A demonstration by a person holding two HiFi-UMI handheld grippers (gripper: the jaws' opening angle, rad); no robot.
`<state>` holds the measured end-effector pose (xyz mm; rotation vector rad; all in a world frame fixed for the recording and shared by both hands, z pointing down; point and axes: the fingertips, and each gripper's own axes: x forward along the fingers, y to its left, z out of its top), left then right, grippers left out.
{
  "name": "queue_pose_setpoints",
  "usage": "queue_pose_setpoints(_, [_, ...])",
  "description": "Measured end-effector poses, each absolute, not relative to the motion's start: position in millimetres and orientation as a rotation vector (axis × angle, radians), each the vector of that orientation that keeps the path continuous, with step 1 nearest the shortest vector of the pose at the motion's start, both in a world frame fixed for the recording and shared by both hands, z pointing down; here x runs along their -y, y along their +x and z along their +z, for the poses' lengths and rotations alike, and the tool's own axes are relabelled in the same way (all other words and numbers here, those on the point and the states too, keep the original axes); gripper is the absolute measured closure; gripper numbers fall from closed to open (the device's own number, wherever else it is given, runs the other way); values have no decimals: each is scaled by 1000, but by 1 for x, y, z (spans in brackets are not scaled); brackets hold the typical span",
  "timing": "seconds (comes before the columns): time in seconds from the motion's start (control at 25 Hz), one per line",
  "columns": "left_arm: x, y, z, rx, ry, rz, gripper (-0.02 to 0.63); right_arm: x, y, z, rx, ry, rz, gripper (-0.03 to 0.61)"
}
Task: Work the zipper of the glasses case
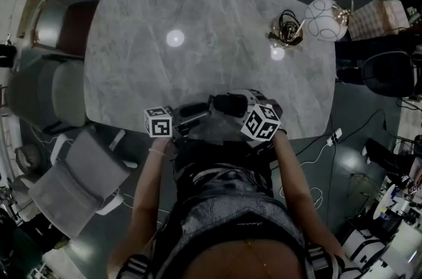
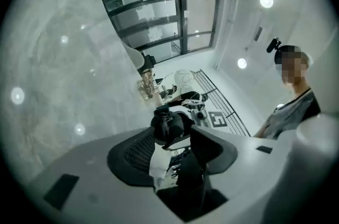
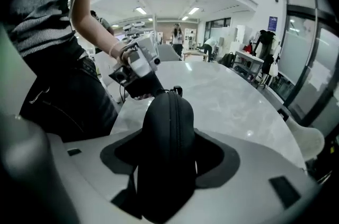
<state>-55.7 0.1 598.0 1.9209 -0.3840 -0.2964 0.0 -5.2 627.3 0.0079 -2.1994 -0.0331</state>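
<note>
Right tongs (image 3: 170, 150): pinching the glasses case (image 3: 168, 114) across its width, one pad on each flank, near the end closest to this hand.
Left tongs (image 2: 172, 138): spread. The far end of the case stands at their mouth, and neither pad can be seen pressing on it.
Worktop (image 1: 198, 27): grey marble. Both hands work at its near edge, close to the person's body, and a lamp stands well apart at the far right.
Where the case is: carried by the right tongs alone and apparently lifted off the worktop, between the two marker cubes in the head view.
Long axis: runs straight out along the line the right tongs point, so the free end aims at the left tongs, which meet it from the other side.
Zipper (image 3: 174, 130): the seam runs along the middle of the upper face and looks closed along the stretch that shows.
Zipper pull (image 3: 176, 90): sticks up at the far tip of the case, just beside the left tongs and at the opposite end from the right grip.
Nearer hand: the left. The next move probably depends on it closing on the pull while the right hand steadies the case.
</note>
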Motion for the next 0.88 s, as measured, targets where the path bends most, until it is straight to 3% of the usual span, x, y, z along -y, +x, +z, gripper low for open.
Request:
queue_pose_setpoints(0.16, [9, -75, 623, 537, 1791, -377, 402, 8, 2, 623, 2217, 72, 73, 261])
queue_pose_setpoints(0.32, [0, -70, 600, 385, 1833, -443, 416, 11, 8, 631, 2154, 119, 238, 261])
queue_pose_setpoints(0.56, [2, -35, 594, 287, 1903, -290, 416, 5, -4, 614, 2257, 71, 405, 261])
queue_pose_setpoints(0.88, [21, -44, 587, 285, 1830, -445, 416, 0, -4, 607, 2290, 36, 273, 261])
